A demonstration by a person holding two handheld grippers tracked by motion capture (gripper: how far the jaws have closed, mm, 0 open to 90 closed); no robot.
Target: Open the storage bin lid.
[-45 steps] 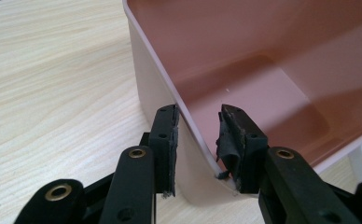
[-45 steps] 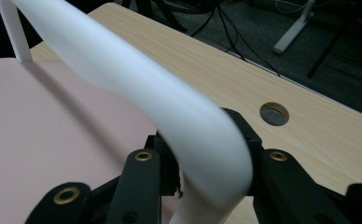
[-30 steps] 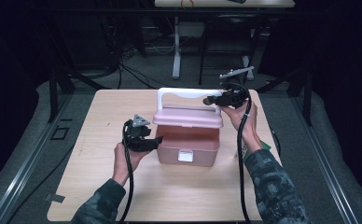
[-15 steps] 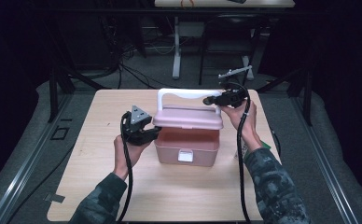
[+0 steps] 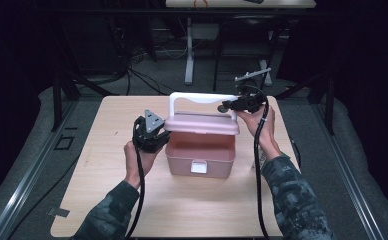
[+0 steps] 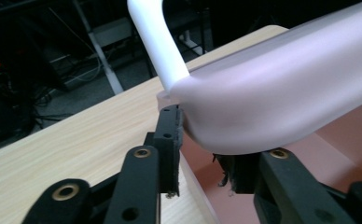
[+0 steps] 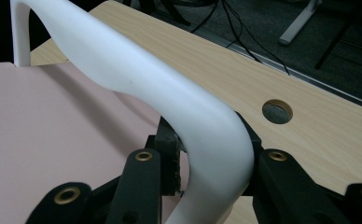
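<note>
A pink box stands mid-table. Its pink lid carries an upright white handle and sits a little raised, with the box's inner wall showing under it. My left gripper is at the lid's left end. Its jaws have just been closing with the lid's edge between them, and both pads now press on that edge. The handle's left post rises just beyond. My right gripper is shut on the handle's right corner, above the lid's top.
The wooden table has bare surface around the box on all sides. A round cable hole lies in the tabletop beyond the right gripper. Dark floor, cables and table legs lie behind the far edge.
My left gripper has risen from beside the box's left wall to the lid's left end and its jaws have closed on the edge. The right gripper has stayed on the handle.
</note>
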